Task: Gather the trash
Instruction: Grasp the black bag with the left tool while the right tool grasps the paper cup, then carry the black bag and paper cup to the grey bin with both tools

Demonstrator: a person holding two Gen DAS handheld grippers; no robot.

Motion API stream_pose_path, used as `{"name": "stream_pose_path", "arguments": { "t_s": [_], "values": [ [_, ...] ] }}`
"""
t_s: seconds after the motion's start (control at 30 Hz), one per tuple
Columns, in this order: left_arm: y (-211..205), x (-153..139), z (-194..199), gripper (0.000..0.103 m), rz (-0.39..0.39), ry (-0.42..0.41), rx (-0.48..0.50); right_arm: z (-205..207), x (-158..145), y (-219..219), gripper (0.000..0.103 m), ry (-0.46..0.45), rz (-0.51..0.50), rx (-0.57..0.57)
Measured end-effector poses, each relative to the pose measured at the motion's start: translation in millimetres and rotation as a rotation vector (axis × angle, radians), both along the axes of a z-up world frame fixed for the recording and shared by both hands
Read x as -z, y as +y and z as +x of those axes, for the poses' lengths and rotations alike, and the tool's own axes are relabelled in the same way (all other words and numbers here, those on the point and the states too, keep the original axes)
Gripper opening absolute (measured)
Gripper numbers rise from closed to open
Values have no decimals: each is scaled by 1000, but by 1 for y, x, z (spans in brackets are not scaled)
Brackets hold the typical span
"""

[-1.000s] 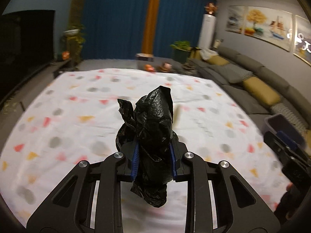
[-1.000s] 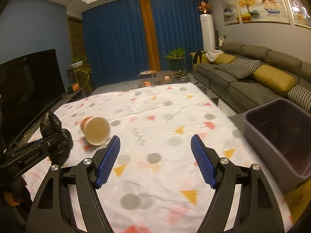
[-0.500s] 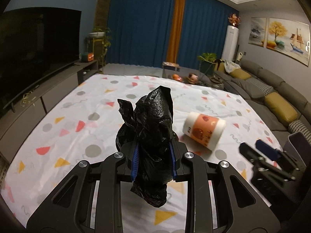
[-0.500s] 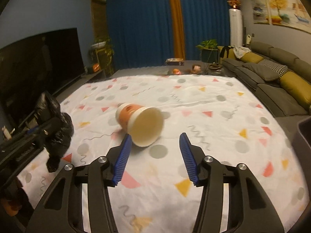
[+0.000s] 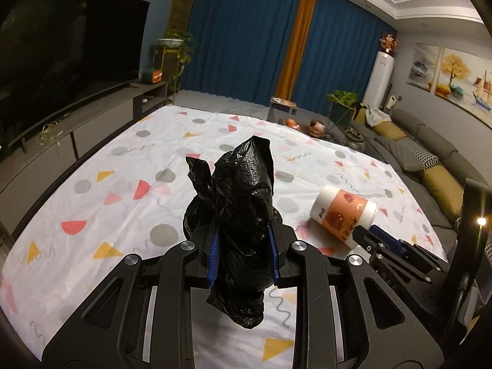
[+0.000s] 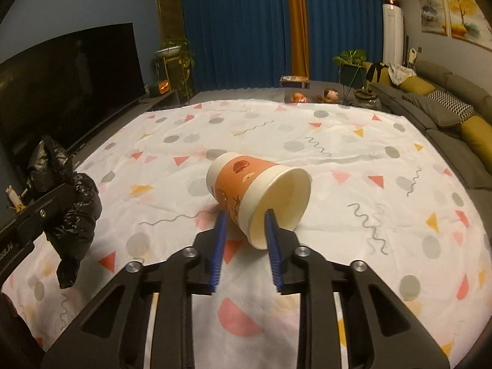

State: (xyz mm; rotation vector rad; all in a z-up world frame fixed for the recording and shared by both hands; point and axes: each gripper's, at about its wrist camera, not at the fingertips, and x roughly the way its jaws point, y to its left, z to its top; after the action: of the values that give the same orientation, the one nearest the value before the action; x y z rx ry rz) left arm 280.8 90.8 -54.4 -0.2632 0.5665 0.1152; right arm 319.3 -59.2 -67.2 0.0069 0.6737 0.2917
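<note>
My left gripper (image 5: 244, 230) is shut on a crumpled black plastic bag (image 5: 238, 203), held above the patterned white cloth (image 5: 123, 184). The bag also shows in the right wrist view (image 6: 72, 212). An orange and white paper cup (image 6: 255, 193) lies on its side on the cloth, its mouth toward the right wrist camera. My right gripper (image 6: 246, 215) straddles the cup's rim: one finger is outside the wall, the other is inside the mouth, with a gap between them. The cup (image 5: 343, 215) and my right gripper (image 5: 378, 236) also show at the right of the left wrist view.
The cloth (image 6: 369, 166) covers a large flat surface. A TV (image 6: 61, 92) on a low cabinet is to the left. A grey sofa (image 6: 446, 113) runs along the right. Blue curtains (image 6: 240, 30) and small items (image 6: 307, 95) lie at the far end.
My right gripper has swung left to the cup, moved up to its rim and narrowed around its wall. The grey bin has left its view. The left gripper has turned left, still holding the bag.
</note>
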Motion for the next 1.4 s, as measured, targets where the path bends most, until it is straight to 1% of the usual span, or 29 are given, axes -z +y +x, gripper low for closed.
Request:
{"name": "stream_pose_path", "arguments": {
  "t_s": [0.17,0.27,0.4,0.53,0.77,1.0,1.1,1.2,1.33,1.4],
  "values": [
    [0,2,1,25,7,6,-3,0,0,5,9,2,-9,-28],
    [-1,3,0,25,9,9,0,-1,-1,4,5,-4,-10,-33],
    [-4,3,0,25,18,9,4,-8,-5,-1,4,-24,-9,-26],
    [-6,4,0,25,27,8,10,-24,-14,-12,4,-56,-3,-15],
    [-18,4,-2,24,56,2,38,-67,-27,-43,4,-101,1,12],
    [-57,-2,-8,24,91,-11,145,-109,-46,-95,4,-159,1,89],
    [-85,-11,-16,24,94,-29,223,-125,-53,-123,4,-181,-3,136],
    [-111,-18,-24,24,77,-39,294,-138,-56,-148,4,-193,-7,181],
    [-153,-29,-31,24,70,-53,389,-152,-57,-181,4,-201,1,245],
    [-182,-37,-36,24,76,-65,448,-158,-58,-196,4,-209,1,277]
  ]
}}
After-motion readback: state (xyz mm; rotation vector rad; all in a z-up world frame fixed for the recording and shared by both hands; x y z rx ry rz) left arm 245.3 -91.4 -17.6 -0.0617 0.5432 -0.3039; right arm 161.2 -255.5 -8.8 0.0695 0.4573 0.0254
